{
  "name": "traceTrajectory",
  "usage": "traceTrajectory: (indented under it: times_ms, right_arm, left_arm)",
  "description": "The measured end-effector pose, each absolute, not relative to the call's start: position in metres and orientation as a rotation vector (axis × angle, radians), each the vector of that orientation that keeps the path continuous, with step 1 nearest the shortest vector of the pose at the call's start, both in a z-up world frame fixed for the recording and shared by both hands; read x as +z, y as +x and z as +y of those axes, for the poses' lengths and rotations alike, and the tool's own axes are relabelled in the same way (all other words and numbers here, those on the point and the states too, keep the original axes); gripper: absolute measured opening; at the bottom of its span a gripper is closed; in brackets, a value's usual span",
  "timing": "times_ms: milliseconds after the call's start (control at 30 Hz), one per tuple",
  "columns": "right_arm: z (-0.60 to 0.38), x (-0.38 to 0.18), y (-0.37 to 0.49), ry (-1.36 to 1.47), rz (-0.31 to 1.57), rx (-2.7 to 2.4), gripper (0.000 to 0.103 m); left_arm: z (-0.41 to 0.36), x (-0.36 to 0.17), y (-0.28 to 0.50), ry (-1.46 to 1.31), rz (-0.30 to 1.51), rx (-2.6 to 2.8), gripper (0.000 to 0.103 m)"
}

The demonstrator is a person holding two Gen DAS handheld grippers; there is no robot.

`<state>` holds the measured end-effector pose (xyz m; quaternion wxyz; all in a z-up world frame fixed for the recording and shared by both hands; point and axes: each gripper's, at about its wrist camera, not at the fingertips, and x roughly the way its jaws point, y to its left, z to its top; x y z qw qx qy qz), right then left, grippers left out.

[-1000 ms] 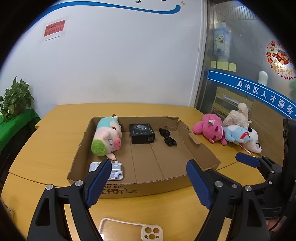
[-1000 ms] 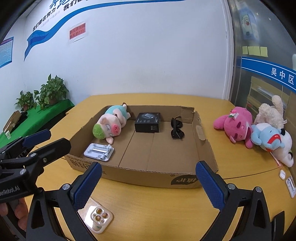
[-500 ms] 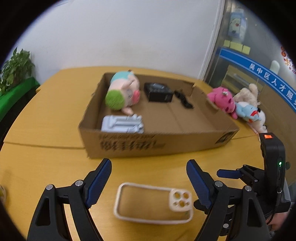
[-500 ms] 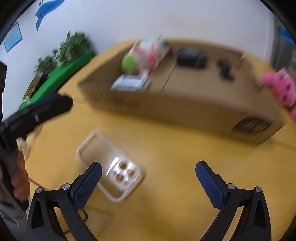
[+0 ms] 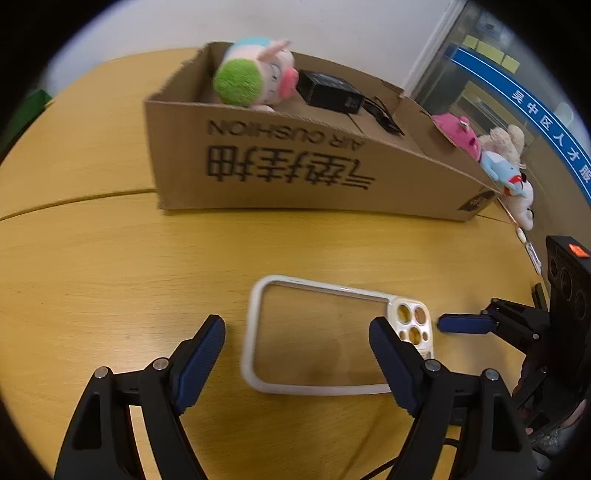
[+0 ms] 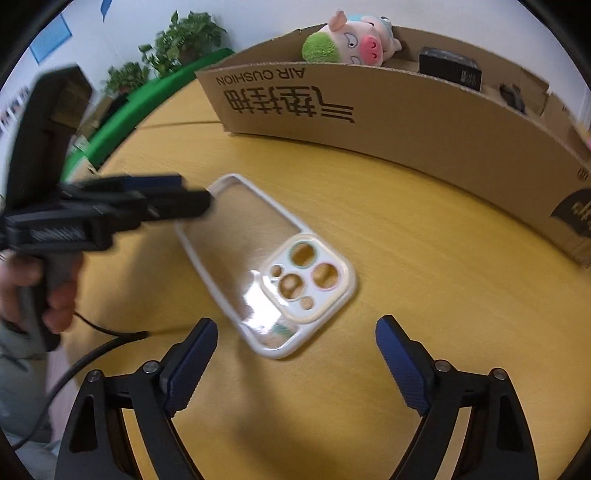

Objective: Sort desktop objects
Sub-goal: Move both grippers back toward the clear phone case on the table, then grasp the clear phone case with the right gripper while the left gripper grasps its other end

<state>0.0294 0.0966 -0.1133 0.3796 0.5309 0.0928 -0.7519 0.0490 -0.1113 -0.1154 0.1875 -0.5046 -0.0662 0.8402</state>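
my left wrist camera looks forward and down along its fingers, low and close over the wooden table [image 5: 110, 266], facing the printed side of the cardboard box [image 5: 295, 173]. my right wrist camera sits just as low, angled in from the other side. both views share the phone case [image 5: 332, 336] [image 6: 273, 269], the box front, and each other's gripper at the frame edge.

White wall [image 5: 155, 26], yellow wooden table [image 5: 110, 266].
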Motion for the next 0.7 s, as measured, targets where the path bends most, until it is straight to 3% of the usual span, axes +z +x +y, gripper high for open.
traceTrajectory:
  times_ms: [267, 400, 533, 700]
  right_arm:
    - [0.112, -0.110, 0.015, 1.337, 0.032, -1.889, 0.087]
    - [0.126, -0.091, 0.016, 1.248, -0.034, -1.884, 0.083]
    - [0.124, -0.089, 0.016, 1.257, 0.071, -1.960, 0.083]
    - [0.153, -0.088, 0.019, 1.282, 0.117, -2.040, 0.084]
  left_arm:
    - [-0.098, -0.115, 0.045, -1.413, -0.245, 2.329, 0.076]
    - [-0.081, -0.094, 0.050, -1.283, -0.353, 2.235, 0.066]
    - [-0.054, -0.093, 0.050, -1.331, -0.165, 2.293, 0.067]
    - [-0.074, -0.107, 0.042, -1.423, -0.172, 2.319, 0.068]
